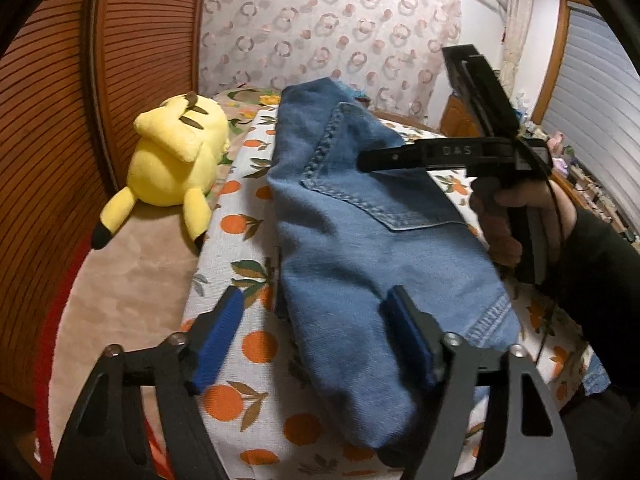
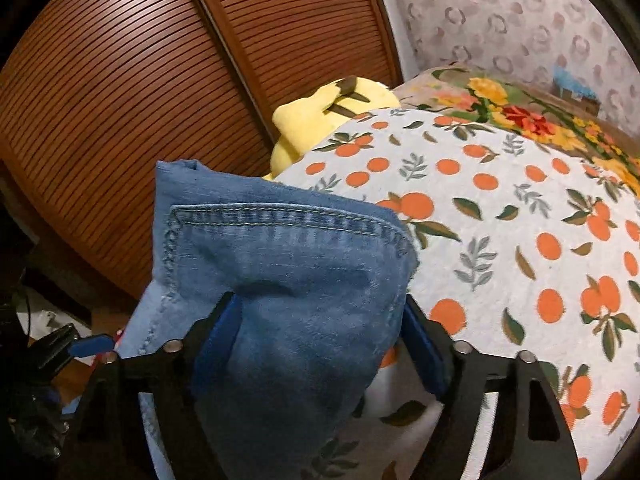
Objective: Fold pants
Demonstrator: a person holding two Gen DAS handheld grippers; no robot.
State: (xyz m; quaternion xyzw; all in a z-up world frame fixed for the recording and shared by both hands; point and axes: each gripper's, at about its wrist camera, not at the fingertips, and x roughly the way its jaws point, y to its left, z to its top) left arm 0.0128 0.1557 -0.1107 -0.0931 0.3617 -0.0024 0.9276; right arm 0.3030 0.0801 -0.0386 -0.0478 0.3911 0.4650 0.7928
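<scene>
Blue-padded fingers (image 1: 218, 340) of the left claw (image 1: 320, 340) sit lowest in the left wrist view, spread wide and released, straddling the near left edge of the folded jeans (image 1: 360, 240): one pad hangs over the orange-print bedspread (image 1: 240, 360), the other over the denim, neither seen pressing on it. That view alone shows the whole bundle, lying lengthwise on the bed with its back pocket facing up, and the right claw (image 1: 404, 116) reaching in from the right, held by a dark-sleeved hand (image 1: 516, 220); one black finger stretches across the pocket and the other stands up toward the patterned curtain (image 1: 320, 20). From the right wrist view the pants (image 2: 288, 280) fill the foreground, a thick fold lying between the pads of the right claw (image 2: 320, 336); the left pad is against the cloth, the right one shows a gap, so whether it grips I cannot tell. Only here does the far stretch of bedspread (image 2: 520, 220) appear, broad and bare to the right of the denim, with a floral blanket (image 2: 520, 116) beyond it. A yellow plush toy (image 1: 172, 156) lies left of the jeans by the slatted wooden doors (image 1: 60, 120), which close that side tightly.
</scene>
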